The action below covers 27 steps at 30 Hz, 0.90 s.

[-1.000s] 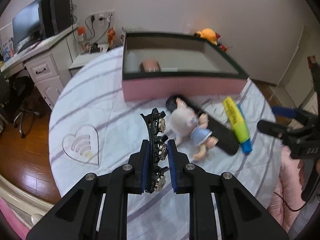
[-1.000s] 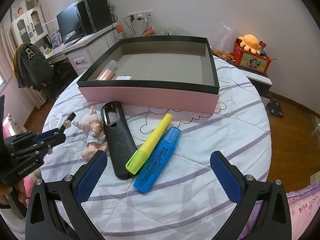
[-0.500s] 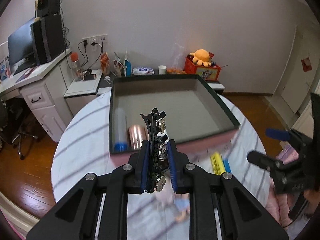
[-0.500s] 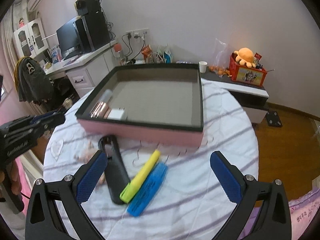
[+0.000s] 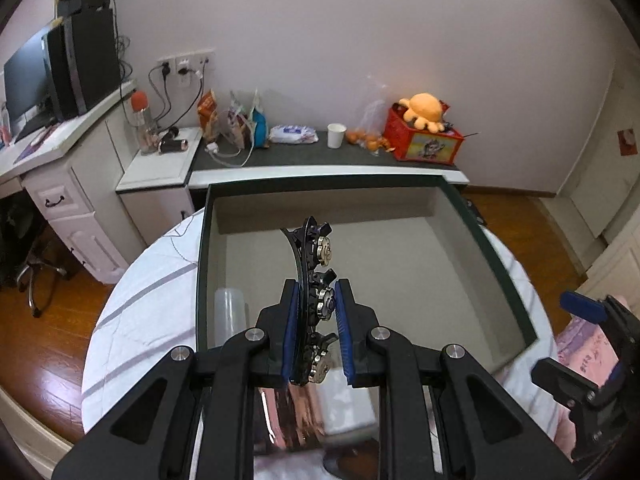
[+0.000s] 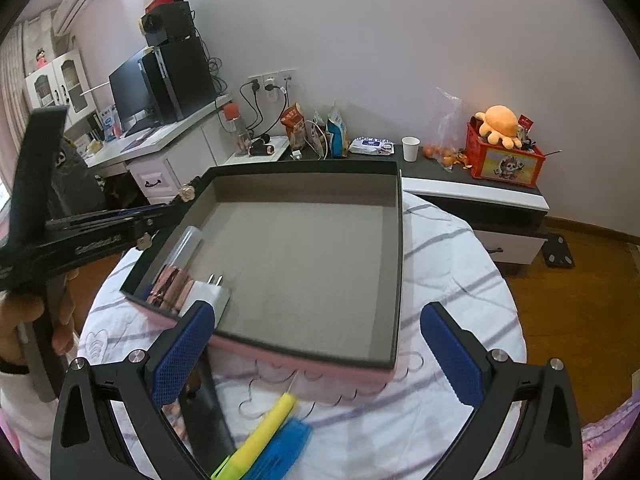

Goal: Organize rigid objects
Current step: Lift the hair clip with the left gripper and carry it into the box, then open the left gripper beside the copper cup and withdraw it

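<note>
Round striped surface point(image 6: 460, 280) with the pink box point(image 5: 400, 280) on it. Your left tool point(image 5: 316, 336) is clamped on the black hair clip point(image 5: 312, 264) above the box's near-left; lower before releasing. Right tool point(image 6: 320, 360) hangs wide, holding nothing.

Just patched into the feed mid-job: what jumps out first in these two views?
The left gripper, shut on a curved black strip of metal wheels, hangs over the big pink box with the dark rim and grey floor. In the box's near-left corner lie a clear tube, a shiny copper piece and a white plug. The right gripper is open above a yellow highlighter, a blue highlighter and a black remote on the striped cloth.
</note>
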{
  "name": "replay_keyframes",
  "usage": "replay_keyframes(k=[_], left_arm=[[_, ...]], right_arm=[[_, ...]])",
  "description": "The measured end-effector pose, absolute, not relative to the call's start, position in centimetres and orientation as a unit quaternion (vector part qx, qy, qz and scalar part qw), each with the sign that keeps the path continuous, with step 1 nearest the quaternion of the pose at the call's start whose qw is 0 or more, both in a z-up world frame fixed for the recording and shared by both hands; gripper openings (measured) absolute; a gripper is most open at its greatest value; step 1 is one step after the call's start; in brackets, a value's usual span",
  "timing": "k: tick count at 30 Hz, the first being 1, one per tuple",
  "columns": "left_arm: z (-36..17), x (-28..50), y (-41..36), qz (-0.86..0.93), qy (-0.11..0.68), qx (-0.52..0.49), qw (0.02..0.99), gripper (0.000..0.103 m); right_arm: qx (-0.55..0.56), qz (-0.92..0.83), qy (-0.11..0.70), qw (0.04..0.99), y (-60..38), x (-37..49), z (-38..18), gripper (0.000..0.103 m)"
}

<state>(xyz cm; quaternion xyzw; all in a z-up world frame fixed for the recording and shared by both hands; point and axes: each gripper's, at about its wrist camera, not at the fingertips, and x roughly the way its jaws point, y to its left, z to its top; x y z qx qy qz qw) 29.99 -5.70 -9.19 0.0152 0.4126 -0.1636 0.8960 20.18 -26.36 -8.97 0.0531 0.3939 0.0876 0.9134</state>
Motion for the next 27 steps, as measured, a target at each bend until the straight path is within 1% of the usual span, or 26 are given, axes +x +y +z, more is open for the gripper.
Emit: replay_keyframes(k=[8,14,25,27], left_arm=[[-12.5,33.1,-5.5,-0.13,0.442,0.014,0.888,0.018],[-14.4,33.8,-5.9,-0.123,0.463,0.015,0.878,0.018],[-15.6,33.8,-6.3,-0.087,0.478,0.032,0.873,0.019],[-15.4,33.7,-6.2,-0.089,0.479,0.025,0.873,0.021]], right_arm=[[0.053,0.096,0.408,0.906,-26.4,22.7,-10.7,0.103],[0.047,0.102,0.421,0.9,-26.1,23.6,-11.8,0.103],[0.043,0.102,0.421,0.9,-26.0,23.8,-11.6,0.103],[0.041,0.101,0.422,0.9,-26.0,23.8,-11.6,0.103]])
